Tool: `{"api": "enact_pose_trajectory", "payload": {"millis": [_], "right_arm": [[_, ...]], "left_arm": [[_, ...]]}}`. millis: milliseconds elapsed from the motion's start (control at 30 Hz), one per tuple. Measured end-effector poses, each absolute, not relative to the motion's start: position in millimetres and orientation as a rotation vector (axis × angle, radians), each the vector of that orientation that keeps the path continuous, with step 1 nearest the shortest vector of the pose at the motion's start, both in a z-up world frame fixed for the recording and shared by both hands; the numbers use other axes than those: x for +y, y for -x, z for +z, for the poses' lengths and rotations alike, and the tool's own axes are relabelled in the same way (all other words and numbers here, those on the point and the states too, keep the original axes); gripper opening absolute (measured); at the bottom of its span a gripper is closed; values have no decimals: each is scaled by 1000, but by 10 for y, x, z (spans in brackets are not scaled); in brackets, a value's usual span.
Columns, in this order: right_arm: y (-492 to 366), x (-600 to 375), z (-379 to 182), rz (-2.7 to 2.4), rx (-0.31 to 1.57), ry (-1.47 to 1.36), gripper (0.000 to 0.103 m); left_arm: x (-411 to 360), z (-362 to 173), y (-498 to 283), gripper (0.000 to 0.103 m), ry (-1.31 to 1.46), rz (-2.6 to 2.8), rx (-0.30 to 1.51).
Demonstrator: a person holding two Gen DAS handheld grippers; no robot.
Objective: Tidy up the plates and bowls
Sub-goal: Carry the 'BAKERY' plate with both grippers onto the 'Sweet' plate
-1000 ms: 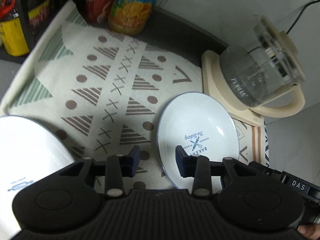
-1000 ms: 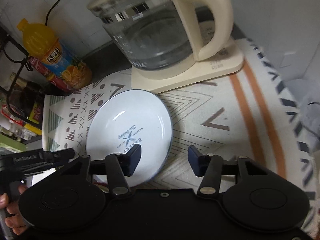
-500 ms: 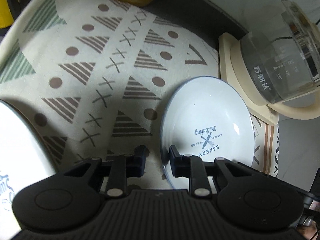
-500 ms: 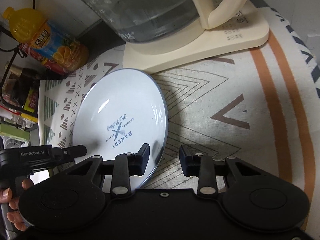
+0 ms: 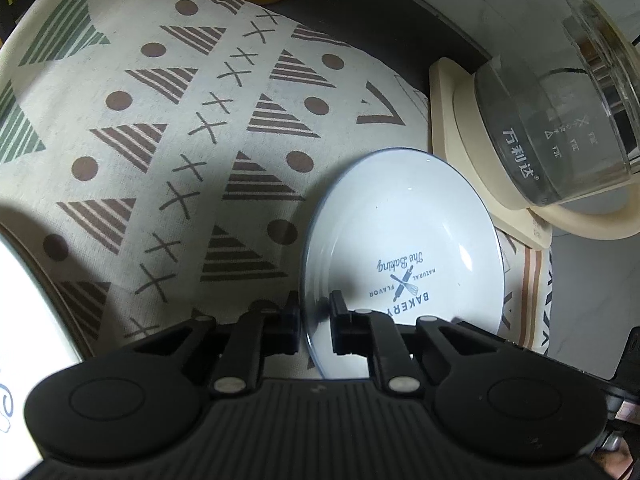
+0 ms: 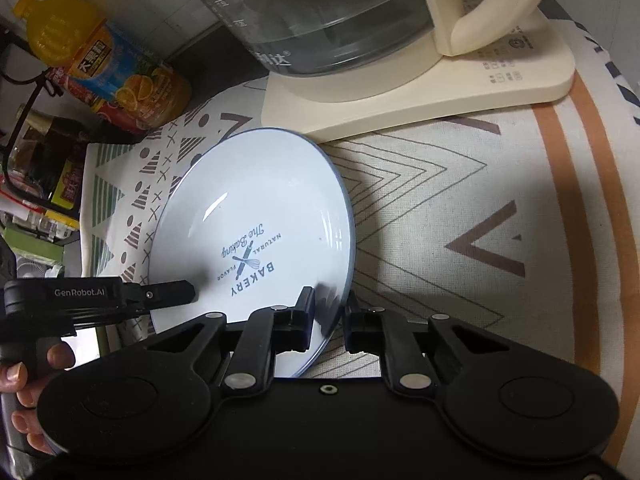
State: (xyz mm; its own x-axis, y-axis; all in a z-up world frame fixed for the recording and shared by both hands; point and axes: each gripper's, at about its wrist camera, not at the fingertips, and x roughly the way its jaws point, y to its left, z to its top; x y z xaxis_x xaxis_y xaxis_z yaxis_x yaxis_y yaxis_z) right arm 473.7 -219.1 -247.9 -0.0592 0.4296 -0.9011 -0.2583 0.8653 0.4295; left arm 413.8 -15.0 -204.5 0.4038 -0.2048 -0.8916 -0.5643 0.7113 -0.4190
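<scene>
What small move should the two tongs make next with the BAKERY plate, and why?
Probably a gentle, level lift together. The left tongs and right tongs have just closed on opposite edges of the BAKERY plate, which still lies on the patterned cloth close to the kettle base.

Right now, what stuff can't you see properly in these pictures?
- Second white plate: left wrist view, cut off by the left edge.
- Bakery plate near rim: both views, hidden behind the left gripper and right gripper.
- Kettle top: right wrist view, cut off by the top edge.
</scene>
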Motion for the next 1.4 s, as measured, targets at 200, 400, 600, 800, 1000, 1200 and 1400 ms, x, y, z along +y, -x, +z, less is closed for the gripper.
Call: {"api": "enact_pose_trajectory", "payload": {"millis": [200, 400, 600, 800, 1000, 1200, 1400], "right_arm": [[-4677, -2160, -2327, 569, 1459, -141, 14], [-4674, -2056, -2226, 565, 1437, -124, 14], [-4670, -1968, -2103, 558, 1402, -133, 14], [-4629, -1869, -1922, 535, 1360, -142, 14], [-4574, -1776, -1782, 525, 1326, -149, 14], [-4463, -1605, -1667, 522, 1300, -136, 14], [-4309, -1411, -1507, 557, 1279, -126, 14]], "left_arm": [[-70, -1993, -4126, 12, 781, 224, 1123], [60, -1948, -4047, 12, 830, 206, 1063], [148, -1794, -4060, 12, 791, 155, 1038], [230, -1658, -4039, 12, 771, 116, 1015], [357, -1561, -3954, 12, 782, 82, 1005], [503, -1414, -3870, 12, 770, 84, 973], [682, -1259, -3655, 12, 781, 98, 943]]}}
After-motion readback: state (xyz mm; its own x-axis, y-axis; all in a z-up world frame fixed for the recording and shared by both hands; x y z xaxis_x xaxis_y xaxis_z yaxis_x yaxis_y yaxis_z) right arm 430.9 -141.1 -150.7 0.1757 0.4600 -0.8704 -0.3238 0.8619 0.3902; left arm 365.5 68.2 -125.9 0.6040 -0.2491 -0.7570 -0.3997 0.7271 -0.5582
